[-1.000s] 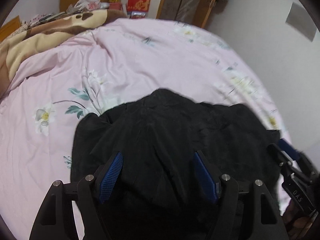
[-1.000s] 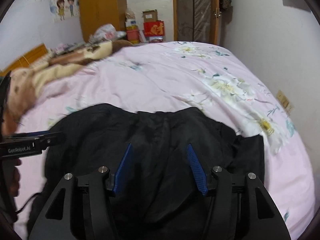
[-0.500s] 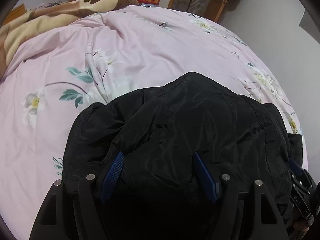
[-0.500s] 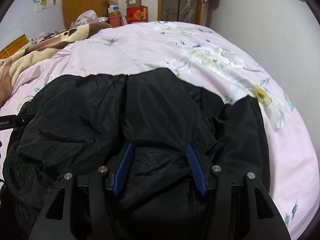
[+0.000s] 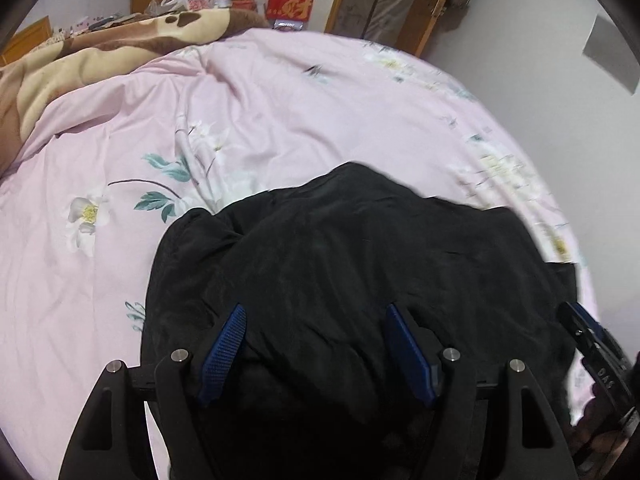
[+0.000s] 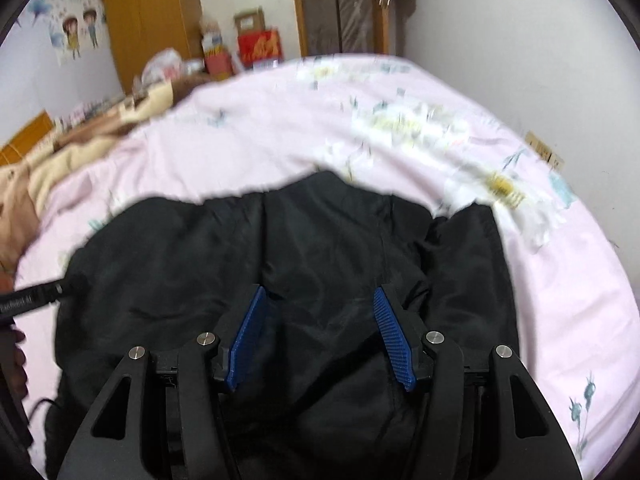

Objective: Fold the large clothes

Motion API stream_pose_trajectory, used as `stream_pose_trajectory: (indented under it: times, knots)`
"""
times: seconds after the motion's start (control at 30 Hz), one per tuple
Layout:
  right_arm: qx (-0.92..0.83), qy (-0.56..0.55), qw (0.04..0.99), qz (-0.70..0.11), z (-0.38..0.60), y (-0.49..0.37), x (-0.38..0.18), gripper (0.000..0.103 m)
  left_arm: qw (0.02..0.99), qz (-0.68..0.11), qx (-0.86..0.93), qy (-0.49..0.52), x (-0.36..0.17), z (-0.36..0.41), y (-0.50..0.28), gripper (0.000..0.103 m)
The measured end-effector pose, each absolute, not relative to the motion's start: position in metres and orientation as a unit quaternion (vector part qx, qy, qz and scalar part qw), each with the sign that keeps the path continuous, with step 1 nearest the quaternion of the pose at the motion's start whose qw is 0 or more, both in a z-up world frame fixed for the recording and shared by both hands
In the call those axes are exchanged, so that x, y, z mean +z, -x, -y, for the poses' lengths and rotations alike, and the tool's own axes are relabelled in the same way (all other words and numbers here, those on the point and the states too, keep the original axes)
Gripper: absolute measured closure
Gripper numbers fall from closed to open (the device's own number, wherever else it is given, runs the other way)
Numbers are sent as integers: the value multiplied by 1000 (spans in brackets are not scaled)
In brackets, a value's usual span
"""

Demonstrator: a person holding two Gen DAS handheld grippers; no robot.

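A large black jacket [image 5: 360, 260] lies bunched on the pink floral bed sheet [image 5: 280, 100]. It also shows in the right wrist view [image 6: 320, 248]. My left gripper [image 5: 316, 312] is open, its blue pads wide apart with the jacket's near edge between them. My right gripper [image 6: 320, 292] is open too, above the jacket's right half. The right gripper's tip shows at the right edge of the left wrist view [image 5: 588, 340]. The left gripper's tip shows at the left edge of the right wrist view [image 6: 36, 300].
A brown and beige blanket [image 5: 80, 52] lies heaped at the far left of the bed. Boxes and bags [image 5: 288, 4] stand by a wooden wardrobe [image 6: 152, 20] beyond the bed. A white wall [image 6: 520, 60] runs along the bed's right side.
Both grippers have drawn back and lifted after being lower and closer over the jacket half a second ago. The jacket sits lower in both views. Both stay open.
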State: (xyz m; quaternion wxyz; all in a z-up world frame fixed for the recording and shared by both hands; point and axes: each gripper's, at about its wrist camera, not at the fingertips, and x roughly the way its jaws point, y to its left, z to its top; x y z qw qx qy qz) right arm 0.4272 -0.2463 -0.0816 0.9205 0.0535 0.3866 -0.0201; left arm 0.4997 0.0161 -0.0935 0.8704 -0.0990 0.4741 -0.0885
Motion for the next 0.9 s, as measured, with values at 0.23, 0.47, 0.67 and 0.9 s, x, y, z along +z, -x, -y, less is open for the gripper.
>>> stream_pose_trajectory:
  times: [0.23,0.47,0.67,0.9]
  knots:
    - [76,-31,929,-361,197,-407,-76,46,875,-470,-95,65,-95,12,-477,31]
    - [75,-12,892,-445,188,-427,-135,45,849,-510,-89,106,-146,1,-486,27]
    - [76,13,889,-452,185,-430,-147,44,866,-488,-88,62,-152,12,-480,26]
    - [65,45,890,-449,177,-425,-156,43,870,-484,-81,47,-154,16,-477,25]
